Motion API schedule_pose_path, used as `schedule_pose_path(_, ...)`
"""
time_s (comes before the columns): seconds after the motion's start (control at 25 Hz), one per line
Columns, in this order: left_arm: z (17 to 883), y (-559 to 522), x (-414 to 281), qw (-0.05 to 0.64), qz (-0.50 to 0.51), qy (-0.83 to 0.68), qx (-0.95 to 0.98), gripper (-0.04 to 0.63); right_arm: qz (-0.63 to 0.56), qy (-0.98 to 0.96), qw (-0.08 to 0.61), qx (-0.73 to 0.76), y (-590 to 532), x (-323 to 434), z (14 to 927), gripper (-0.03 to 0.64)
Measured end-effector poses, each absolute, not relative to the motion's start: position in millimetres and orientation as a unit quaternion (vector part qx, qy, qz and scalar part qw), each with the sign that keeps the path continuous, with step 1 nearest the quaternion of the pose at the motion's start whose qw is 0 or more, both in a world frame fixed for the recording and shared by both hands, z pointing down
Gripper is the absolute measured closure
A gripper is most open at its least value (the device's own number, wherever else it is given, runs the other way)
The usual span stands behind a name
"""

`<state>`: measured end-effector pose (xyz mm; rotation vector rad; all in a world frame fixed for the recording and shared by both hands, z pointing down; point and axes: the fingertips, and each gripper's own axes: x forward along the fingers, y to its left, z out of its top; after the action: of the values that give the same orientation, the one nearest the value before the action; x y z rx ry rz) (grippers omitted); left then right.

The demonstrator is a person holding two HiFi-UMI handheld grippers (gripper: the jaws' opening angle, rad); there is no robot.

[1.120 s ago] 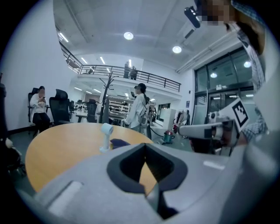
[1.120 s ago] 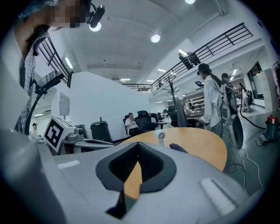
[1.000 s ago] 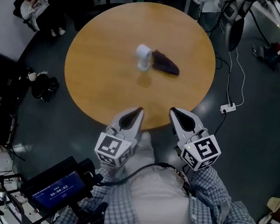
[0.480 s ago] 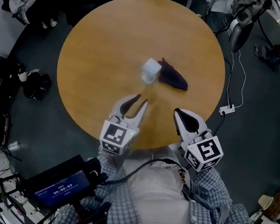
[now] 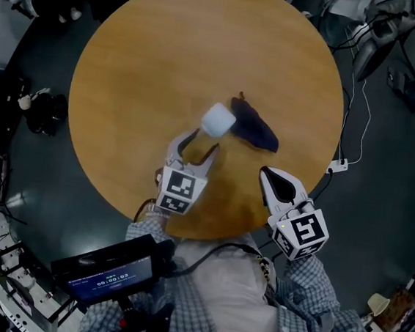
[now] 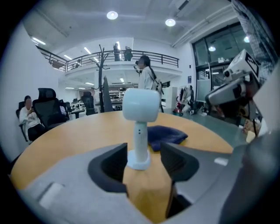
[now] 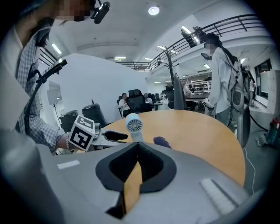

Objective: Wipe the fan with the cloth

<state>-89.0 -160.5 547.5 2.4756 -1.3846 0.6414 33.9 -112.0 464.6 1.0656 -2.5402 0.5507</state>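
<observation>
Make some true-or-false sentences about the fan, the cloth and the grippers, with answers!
1. The white fan stands on the round table. True.
2. The cloth is held up in a gripper. False: the cloth lies on the table beside the fan, and the right gripper has its jaws shut on nothing.
3. The left gripper has its jaws open. True: they have just been opening, and the fan stands just ahead of them, untouched.
4. The cloth is bright red. False: it is dark blue.
</observation>
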Motion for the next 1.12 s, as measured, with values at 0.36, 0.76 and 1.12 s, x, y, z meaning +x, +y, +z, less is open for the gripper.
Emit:
schedule_pose_path(0.36, 559.7, -206.4, -75.6, 0.113, 0.197, -0.502, 0.834, 0.336, 0.200, -0.890, 0.193, 0.363, -144.9, 51.2, 503.3, 0.614)
schedule_pose_path(0.76, 557.2, -218.8, -57.8, 0.085, 0.185, -0.509, 0.836, 0.407, 0.144, -0.883, 0.252, 0.369, -210.5, 38.3, 544.5, 0.441)
schedule_pose_path(1.12, 556.0, -222.1, -56.3, 0.072, 0.187, -0.525, 0.827, 0.466, 0.133, -0.883, 0.317, 0.319, -229.0, 4.6, 596.9, 0.449)
